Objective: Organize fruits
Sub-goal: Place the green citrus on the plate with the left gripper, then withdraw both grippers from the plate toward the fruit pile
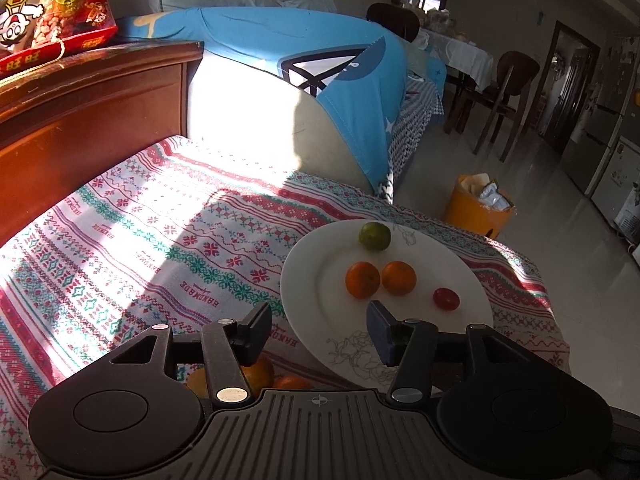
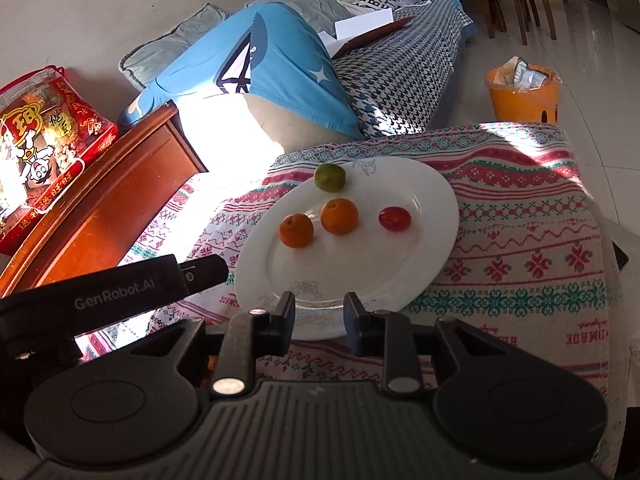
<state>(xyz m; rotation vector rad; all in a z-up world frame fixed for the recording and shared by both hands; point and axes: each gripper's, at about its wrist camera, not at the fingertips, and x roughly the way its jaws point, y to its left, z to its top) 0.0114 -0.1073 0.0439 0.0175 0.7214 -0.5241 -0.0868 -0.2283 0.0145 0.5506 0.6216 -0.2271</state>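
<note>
Four fruits lie on the white plate [image 2: 436, 216]: a green citrus [image 2: 329, 177] at the far side, two oranges [image 2: 339, 216] close together in the middle, a small red fruit [image 2: 395, 219] apart. More oranges [image 1: 258, 374] are seen on the patterned tabletop [image 1: 120, 216] under the left tongs [image 1: 320, 326], which are wide and empty. The right tongs [image 2: 319, 314] are half open, empty, above the near rim. The plate reaches near the tabletop edge; a push could probably slide it off, and round fruits may roll.
</note>
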